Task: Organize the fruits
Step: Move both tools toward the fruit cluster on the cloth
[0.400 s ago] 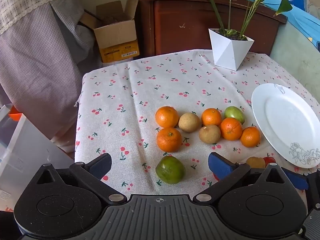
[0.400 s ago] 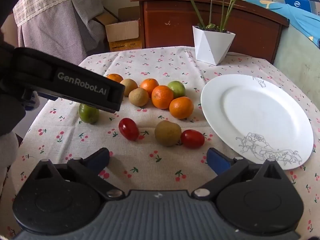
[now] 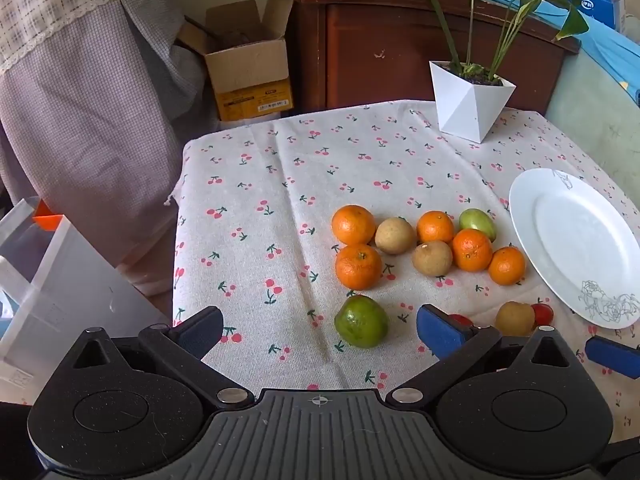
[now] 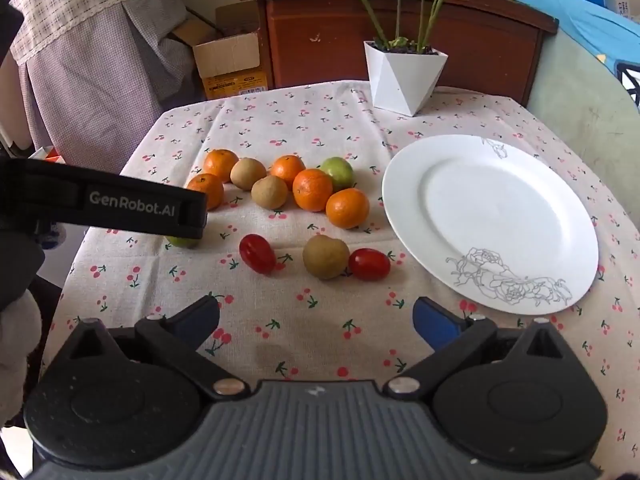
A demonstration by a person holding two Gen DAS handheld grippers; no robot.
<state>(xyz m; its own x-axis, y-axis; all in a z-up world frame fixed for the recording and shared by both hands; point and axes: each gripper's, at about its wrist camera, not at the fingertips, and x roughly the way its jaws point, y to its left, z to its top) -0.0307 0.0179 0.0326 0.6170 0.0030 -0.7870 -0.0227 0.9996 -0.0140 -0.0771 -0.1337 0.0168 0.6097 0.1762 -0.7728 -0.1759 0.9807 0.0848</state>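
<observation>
On a worktop point(image 4: 320, 128) draped in a cherry-print cloth, loose fruit lies beside a white plate point(image 4: 492, 216) with a line-drawn flower on its rim; the plate holds nothing. Five oranges point(image 4: 313, 189), three brown fruits and a pale green fruit point(image 4: 338, 172) cluster left of the plate, several touching one another; nearer the cameras sit a red tomato point(image 4: 257, 253), a fourth brown fruit point(image 4: 325, 256) and a second tomato point(image 4: 369, 264), the last two touching. A dark green citrus point(image 3: 361, 321) rests apart from the cluster, just ahead of the left hand-held gripper point(image 3: 320, 330), whose blue-padded fingers stand spread wide with nothing between them; seen from the right wrist, that tool's black body bearing the words GenRobot.AI covers most of the citrus. The right hand-held gripper point(image 4: 316, 320) is likewise released and empty, poised over bare cloth short of the tomatoes. A white faceted planter point(image 4: 402, 78) with a leafy plant stands at the far edge; behind it are a dark wooden cabinet point(image 4: 400, 28) and an open cardboard box point(image 3: 248, 68).
</observation>
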